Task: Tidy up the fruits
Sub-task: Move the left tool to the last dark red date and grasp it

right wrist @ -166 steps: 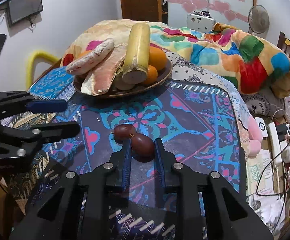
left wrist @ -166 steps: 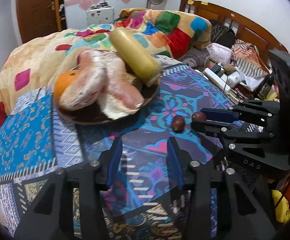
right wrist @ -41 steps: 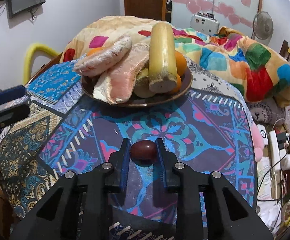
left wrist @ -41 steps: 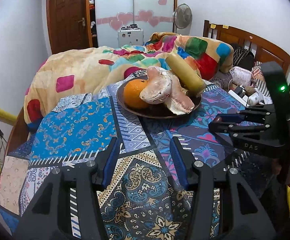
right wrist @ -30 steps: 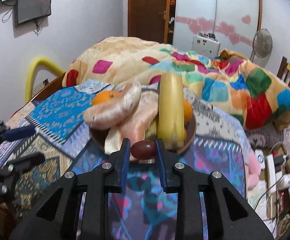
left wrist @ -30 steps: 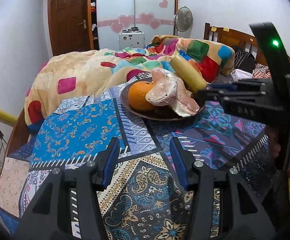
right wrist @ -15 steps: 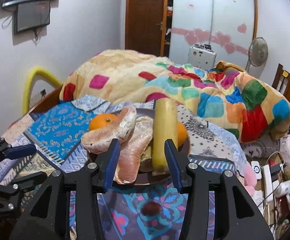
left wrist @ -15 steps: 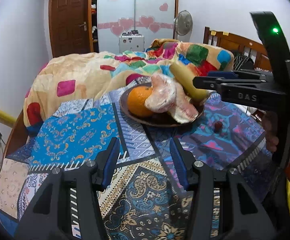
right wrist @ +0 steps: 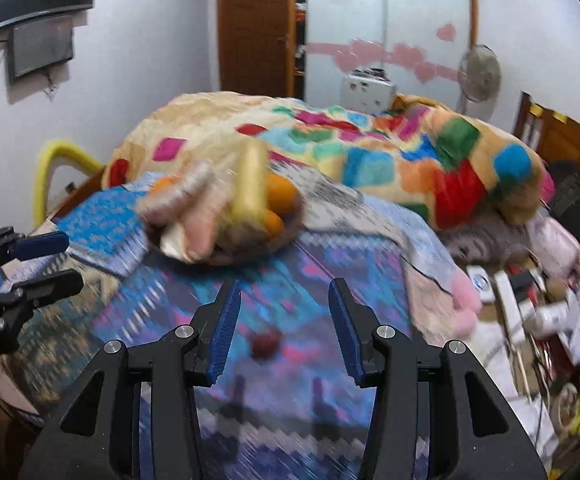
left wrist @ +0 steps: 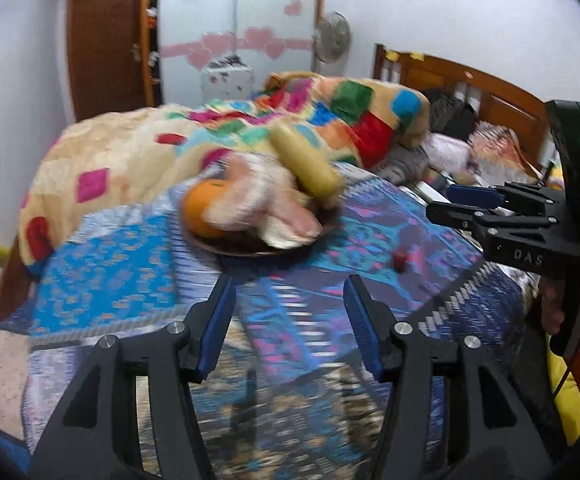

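Moved since a second ago: small dark red fruit (right wrist: 265,343), then pinched between the right gripper's pads, now lying loose on the patterned cloth (right wrist: 342,268); right gripper (right wrist: 284,330) pulled back from the plate.

Right gripper: jaws spread, blue pads clear of everything, nothing held. Dark red fruit seen on the cloth in the gap between the fingers, touching neither pad.

Left gripper (left wrist: 290,320): jaws parted and widening, nothing between them but cloth. Also visible at the left edge of the right wrist view, black with one blue pad.

Dark red fruit, left wrist view (left wrist: 400,259): on the cloth, right of the plate and apart from it, below the right gripper's fingers.

Plate (left wrist: 245,249): dark brown, on the cloth beyond both grippers. Piled with an orange (left wrist: 201,212), pale pinkish pieces (left wrist: 257,200), blurred, kind unclear, and a long yellow fruit (left wrist: 306,164) leaning across the top.

Quilt (right wrist: 370,152): many-coloured, heaped behind the plate.

Headboard (left wrist: 470,84): wooden, far right.

Fan (right wrist: 480,76): against the back wall.

Both views smeared by motion.
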Available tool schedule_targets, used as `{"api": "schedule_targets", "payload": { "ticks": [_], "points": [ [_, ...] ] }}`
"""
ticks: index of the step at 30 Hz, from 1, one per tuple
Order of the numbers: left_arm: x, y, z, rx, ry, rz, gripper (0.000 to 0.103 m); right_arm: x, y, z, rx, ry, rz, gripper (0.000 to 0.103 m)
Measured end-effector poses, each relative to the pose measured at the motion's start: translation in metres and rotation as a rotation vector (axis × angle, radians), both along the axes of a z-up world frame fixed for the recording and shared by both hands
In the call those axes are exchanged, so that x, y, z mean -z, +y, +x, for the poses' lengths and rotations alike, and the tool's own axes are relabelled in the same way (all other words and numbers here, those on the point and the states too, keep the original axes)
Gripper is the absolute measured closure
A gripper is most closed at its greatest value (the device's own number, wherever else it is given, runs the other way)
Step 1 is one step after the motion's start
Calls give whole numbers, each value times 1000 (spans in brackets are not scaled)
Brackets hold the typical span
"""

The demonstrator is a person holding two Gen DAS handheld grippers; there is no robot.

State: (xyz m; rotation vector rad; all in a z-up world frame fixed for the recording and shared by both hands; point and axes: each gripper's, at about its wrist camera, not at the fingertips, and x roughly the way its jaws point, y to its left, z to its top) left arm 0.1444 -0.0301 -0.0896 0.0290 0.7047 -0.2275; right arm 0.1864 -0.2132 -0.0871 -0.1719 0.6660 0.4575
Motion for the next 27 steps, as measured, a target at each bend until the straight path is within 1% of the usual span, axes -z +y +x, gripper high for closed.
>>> {"api": "schedule_targets", "payload": {
  "ticks": [2, 6, 8, 10, 12, 15, 17, 19, 21, 24, 27],
  "points": [
    [7, -17, 10, 30, 32, -2, 47, 4, -18, -4, 29, 8, 0, 61],
    [20, -46, 35, 81, 115, -21, 48, 5, -42, -10, 69, -11, -3, 61],
    [27, -60, 50, 93, 156, -16, 56, 6, -50, -10, 68, -11, 11, 61],
    [31, -70, 61, 111, 185, -4, 57, 8, -54, -7, 66, -12, 18, 61],
    [34, -79, 71, 107, 194, 16, 58, 11, -56, -4, 63, -10, 23, 61],
    [38, -92, 86, 112, 204, 59, 64, 17, -60, -1, 50, -2, 40, 60],
    [43, -96, 91, 119, 218, 78, 73, 20, -58, 1, 38, 0, 44, 61],
    [48, -101, 96, 129, 235, 84, 79, 23, -56, 3, 29, 2, 49, 60],
    [49, -102, 95, 136, 228, 75, 85, 24, -54, 4, 19, 0, 55, 60],
    [46, -100, 91, 135, 206, 76, 87, 24, -51, 5, 8, 0, 62, 60],
    [41, -87, 80, 123, 189, 66, 87, 23, -47, 6, -2, -3, 66, 61]
  ]
}}
